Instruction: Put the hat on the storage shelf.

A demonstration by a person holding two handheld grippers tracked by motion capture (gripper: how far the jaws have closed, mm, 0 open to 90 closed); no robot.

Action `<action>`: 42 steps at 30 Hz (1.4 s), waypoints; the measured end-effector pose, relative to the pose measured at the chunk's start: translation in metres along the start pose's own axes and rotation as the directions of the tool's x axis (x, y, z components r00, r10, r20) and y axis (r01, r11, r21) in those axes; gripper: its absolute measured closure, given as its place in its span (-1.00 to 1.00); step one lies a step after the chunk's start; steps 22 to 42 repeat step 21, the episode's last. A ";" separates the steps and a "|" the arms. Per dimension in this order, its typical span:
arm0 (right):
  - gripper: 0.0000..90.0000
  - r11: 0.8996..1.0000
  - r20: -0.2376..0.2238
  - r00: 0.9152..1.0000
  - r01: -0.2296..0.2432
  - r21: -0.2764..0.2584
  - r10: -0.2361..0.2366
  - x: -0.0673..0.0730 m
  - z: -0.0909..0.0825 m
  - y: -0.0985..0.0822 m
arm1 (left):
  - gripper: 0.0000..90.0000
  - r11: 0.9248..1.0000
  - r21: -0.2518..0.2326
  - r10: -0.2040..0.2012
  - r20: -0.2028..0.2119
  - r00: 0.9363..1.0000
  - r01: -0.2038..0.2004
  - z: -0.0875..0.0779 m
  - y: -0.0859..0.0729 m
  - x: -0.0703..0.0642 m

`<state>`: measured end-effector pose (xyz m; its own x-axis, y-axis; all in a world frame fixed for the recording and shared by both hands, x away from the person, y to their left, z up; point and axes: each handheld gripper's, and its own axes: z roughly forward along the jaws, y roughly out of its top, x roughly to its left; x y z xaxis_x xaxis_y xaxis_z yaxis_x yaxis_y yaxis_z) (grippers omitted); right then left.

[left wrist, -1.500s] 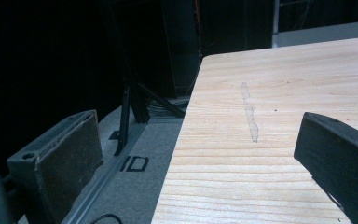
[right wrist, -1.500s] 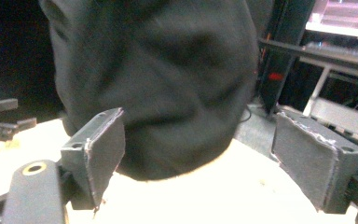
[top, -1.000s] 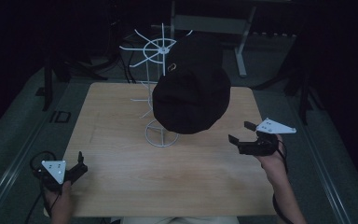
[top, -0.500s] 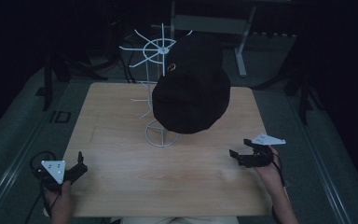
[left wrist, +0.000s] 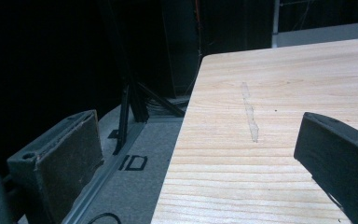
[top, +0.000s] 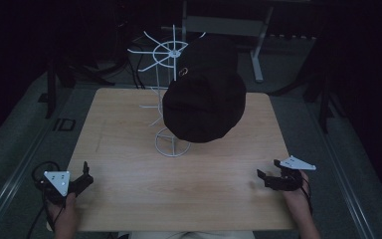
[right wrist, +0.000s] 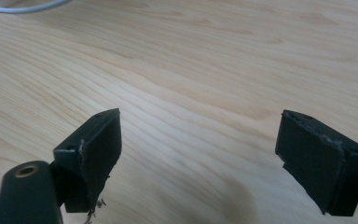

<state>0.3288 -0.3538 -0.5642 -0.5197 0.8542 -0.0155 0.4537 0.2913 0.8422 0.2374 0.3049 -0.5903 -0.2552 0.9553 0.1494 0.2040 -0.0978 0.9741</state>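
The pale rectangular wooden table point(top: 129, 199) filled the middle of the scene, a faint strip mark on its left part. A large black fabric cap point(top: 204, 99) hung on the tall white wire rack point(top: 171, 144), which stood on a ring base at the table's centre, towards the far side. The right gripper point(top: 264, 178) lay low over the near right edge, well apart from the cap, its jaws spread wide with bare wood between them. The left gripper point(top: 85, 172) sat at the near left corner, jaws likewise released, straddling the table's left edge and holding nothing.
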 end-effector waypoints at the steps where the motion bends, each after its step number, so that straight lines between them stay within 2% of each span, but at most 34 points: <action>1: -0.68 1.000 0.000 1.000 0.000 0.000 0.000 0.000 0.000 0.000 | -0.97 1.000 0.000 0.001 0.000 1.000 -0.001 0.000 0.000 0.000; 4: -0.68 1.000 0.042 0.999 -0.024 -0.017 0.025 -0.005 -0.005 -0.007 | -0.97 1.000 0.000 0.001 0.000 1.000 -0.001 0.000 0.000 0.000; 5: -0.68 0.999 0.072 0.997 -0.036 -0.029 0.038 -0.006 -0.007 -0.011 | -0.97 1.000 0.001 0.000 -0.001 1.000 0.000 0.000 0.000 0.000; 6: -0.68 0.998 0.124 0.991 -0.042 -0.053 0.048 -0.008 -0.010 -0.015 | -0.97 1.000 0.001 0.000 -0.001 1.000 0.000 0.000 0.000 0.000; 8: -0.68 0.997 0.143 0.988 -0.045 -0.061 0.053 -0.009 -0.012 -0.015 | -0.97 1.000 0.001 0.001 0.000 1.000 -0.001 0.000 0.000 0.000; 10: -0.68 0.995 0.203 0.977 -0.041 -0.090 0.059 -0.011 -0.016 -0.018 | -0.97 1.000 0.001 0.001 0.000 1.000 -0.001 0.000 0.000 0.000; 14: -0.68 0.992 0.248 0.966 -0.051 -0.114 0.078 -0.015 -0.019 -0.021 | -0.97 1.000 0.002 0.002 0.000 1.000 -0.002 0.000 0.000 0.000; 17: -0.68 0.992 0.257 0.963 -0.054 -0.110 0.081 -0.017 -0.020 -0.021 | -0.97 1.000 0.001 0.002 0.000 1.000 -0.002 0.000 0.000 0.000; 42: -0.68 0.993 0.258 0.963 -0.054 -0.100 0.079 -0.017 -0.019 -0.021 | -0.97 1.000 0.001 0.000 -0.001 1.000 0.000 0.000 0.000 0.000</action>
